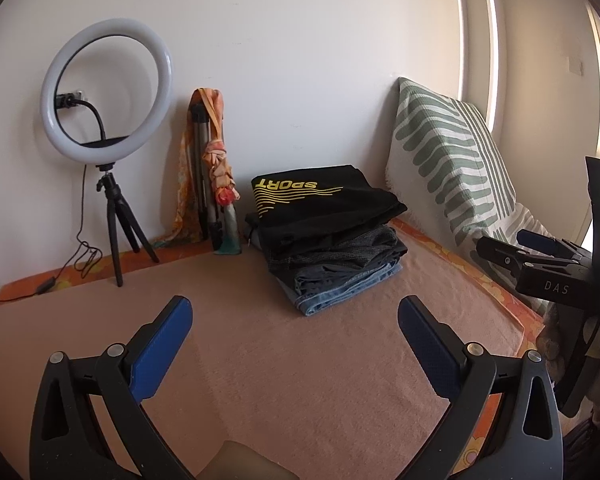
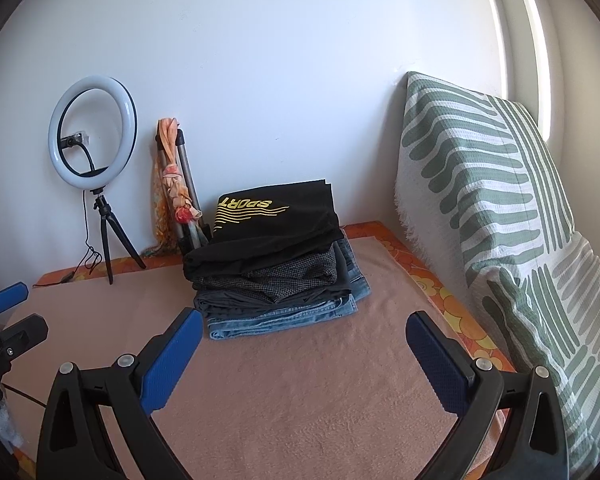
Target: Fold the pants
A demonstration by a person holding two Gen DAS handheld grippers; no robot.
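Above the blanket, both claws, left claw and right claw, wide, empty, short of the folded pants stack.

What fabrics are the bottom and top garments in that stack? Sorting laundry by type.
Bottom garment: likely denim, faded blue with stitched seams. Top garment: smooth, matte black, probably synthetic sportswear knit, with a yellow "SPORT" print; the exact fibre is unclear.
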